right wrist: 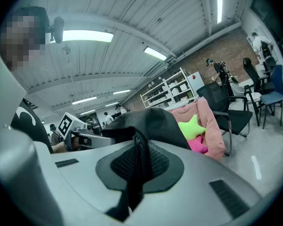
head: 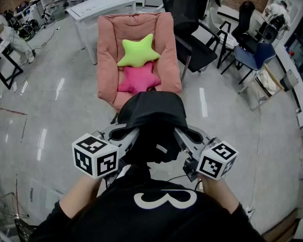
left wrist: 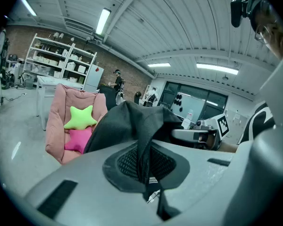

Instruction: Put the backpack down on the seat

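Observation:
A black backpack [head: 151,120] hangs in the air between both grippers, just in front of the pink padded seat [head: 107,59]. My left gripper [head: 129,133] is shut on a strap of the backpack [left wrist: 132,121] at its left side. My right gripper [head: 180,133] is shut on black strap fabric of the backpack [right wrist: 151,121] at its right side. In each gripper view the strap runs down between the closed jaws. A green star cushion [head: 137,52] and a pink star cushion [head: 138,79] lie on the seat. The seat's front edge is hidden behind the backpack.
A white table [head: 103,6] stands behind the seat on the left. A black office chair [head: 192,29] stands close on its right, with a blue chair [head: 255,54] further right. A person [head: 10,34] is at far left. Grey floor surrounds the seat.

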